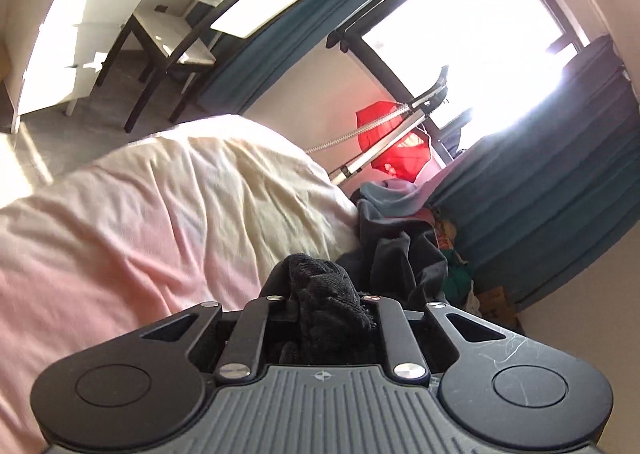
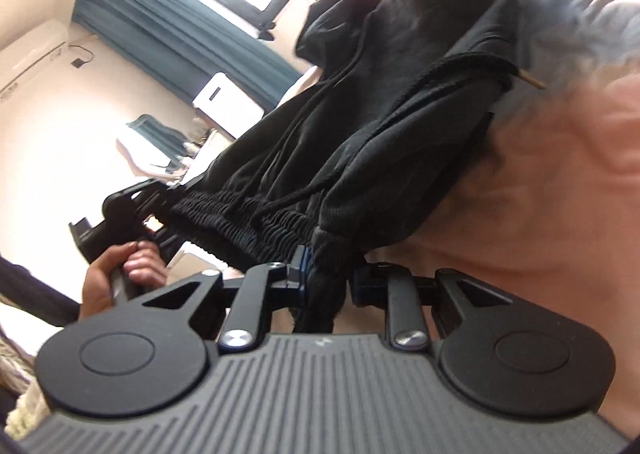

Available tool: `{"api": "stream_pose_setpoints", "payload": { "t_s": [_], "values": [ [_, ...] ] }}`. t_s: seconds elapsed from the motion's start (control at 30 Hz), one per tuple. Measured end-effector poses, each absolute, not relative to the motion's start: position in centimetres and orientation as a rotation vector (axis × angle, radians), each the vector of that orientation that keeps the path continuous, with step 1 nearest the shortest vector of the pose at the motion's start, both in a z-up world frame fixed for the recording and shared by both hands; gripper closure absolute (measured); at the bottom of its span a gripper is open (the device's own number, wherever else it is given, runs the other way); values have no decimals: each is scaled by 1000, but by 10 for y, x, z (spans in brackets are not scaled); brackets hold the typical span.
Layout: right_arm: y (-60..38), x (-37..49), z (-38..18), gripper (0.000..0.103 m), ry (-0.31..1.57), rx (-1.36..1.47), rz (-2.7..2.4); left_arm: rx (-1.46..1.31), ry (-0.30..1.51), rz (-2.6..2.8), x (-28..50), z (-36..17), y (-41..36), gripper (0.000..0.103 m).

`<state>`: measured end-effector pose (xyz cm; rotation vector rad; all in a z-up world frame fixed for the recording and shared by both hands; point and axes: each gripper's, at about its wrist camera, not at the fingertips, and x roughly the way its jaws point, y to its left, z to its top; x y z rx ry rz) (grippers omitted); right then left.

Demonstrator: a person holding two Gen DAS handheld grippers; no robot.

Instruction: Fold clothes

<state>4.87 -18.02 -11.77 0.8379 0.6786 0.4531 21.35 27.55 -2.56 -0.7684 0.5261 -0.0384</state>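
Note:
A pair of black pants with an elastic waistband hangs stretched between my two grippers above the pink bed sheet. My right gripper is shut on one end of the waistband. My left gripper is shut on the other end, a bunch of black knit fabric. In the right wrist view the left gripper shows at the left, held by a hand. The pant legs trail away over the bed.
A pile of other clothes lies at the bed's far edge by teal curtains. A red garment hangs on a rack by the window. A chair and white desk stand beyond the bed.

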Motion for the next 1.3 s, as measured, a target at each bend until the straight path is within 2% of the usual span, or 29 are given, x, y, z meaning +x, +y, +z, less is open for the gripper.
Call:
{"api": "stream_pose_setpoints", "payload": {
  "t_s": [0.1,0.23,0.4,0.53,0.57,0.6,0.67,0.7,0.73,0.77,0.8,0.83,0.87,0.9,1.3],
  "values": [
    [-118,62,-112,81,678,849,573,-662,521,5,241,3,310,87],
    [-39,91,-114,81,677,872,700,-579,540,137,280,10,366,87],
    [41,112,-143,81,758,852,770,-437,619,237,325,-42,400,85],
    [51,124,-165,81,813,817,804,-441,639,254,338,-83,402,82],
    [49,125,-165,81,817,803,816,-435,640,255,340,-88,402,79],
    [48,125,-163,81,815,781,829,-435,644,261,340,-91,402,71],
    [48,122,-158,77,824,758,848,-430,651,271,337,-92,402,66],
    [48,121,-155,75,831,753,857,-424,655,276,335,-91,401,55],
    [47,118,-151,69,832,741,868,-409,664,296,331,-87,400,47],
    [45,113,-147,57,828,719,879,-394,673,317,327,-84,398,35],
    [42,108,-143,51,823,692,891,-374,679,349,319,-80,396,22],
    [38,103,-139,36,818,665,902,-350,677,380,311,-74,393,17],
    [34,95,-133,23,804,629,907,-315,669,392,301,-68,388,6],
    [30,85,-127,20,788,591,908,-282,661,402,291,-61,382,0],
    [-91,21,-38,22,560,303,703,-151,562,169,130,5,234,0]
  ]
}}
